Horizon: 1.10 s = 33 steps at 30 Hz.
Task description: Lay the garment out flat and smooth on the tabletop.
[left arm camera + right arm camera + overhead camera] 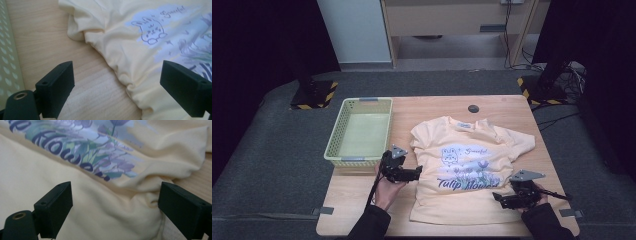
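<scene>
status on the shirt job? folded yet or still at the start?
Still at the start. Done: the yellow T-shirt lies face up on the table, roughly spread, with wrinkles and a bunched right sleeve. In hand: nothing; the left gripper and right gripper sit open at its side edges. Left: every fold, and perhaps placing it in the green basket.

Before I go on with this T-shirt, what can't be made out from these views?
- T-shirt: small print beside the rabbit, too small in the high view.
- Basket: cut off by the left gripper view's edge.
- Right gripper: its hand mostly hidden beneath it, high view.
- Shirt's underside: hidden against the table.
</scene>
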Motion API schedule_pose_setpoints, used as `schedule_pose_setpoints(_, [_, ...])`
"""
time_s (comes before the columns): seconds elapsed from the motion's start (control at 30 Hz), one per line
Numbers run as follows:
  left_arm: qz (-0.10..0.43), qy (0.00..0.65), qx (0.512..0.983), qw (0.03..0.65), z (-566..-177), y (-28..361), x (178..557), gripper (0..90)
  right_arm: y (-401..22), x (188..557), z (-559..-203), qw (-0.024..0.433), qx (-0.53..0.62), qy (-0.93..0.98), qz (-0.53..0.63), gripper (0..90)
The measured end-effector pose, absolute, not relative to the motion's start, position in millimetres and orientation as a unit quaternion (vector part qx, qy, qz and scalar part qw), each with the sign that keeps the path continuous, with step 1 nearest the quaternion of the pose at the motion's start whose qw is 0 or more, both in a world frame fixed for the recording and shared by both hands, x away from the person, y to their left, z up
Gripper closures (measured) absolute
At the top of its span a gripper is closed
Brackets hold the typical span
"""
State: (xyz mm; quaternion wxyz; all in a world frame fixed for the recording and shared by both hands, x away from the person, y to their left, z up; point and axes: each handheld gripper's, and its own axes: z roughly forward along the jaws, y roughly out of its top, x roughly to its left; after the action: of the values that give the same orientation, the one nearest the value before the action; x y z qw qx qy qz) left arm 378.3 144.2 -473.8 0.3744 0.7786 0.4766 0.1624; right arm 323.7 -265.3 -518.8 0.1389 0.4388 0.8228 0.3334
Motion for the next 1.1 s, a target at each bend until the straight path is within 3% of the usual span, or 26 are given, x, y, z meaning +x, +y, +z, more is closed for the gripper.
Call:
schedule_pose_setpoints(0.53, [0.196, 0.477, 0.77, 0.374, -447, 125, 417, 13.1, -266, 309, -527, 0.158, 0.414, 0.844, 0.302, 8.7])
schedule_pose_setpoints(1.1, [0.208, 0.505, 0.754, 0.364, -457, 115, 459, 14.9, -269, 303, -527, 0.155, 0.403, 0.851, 0.299, 5.9])
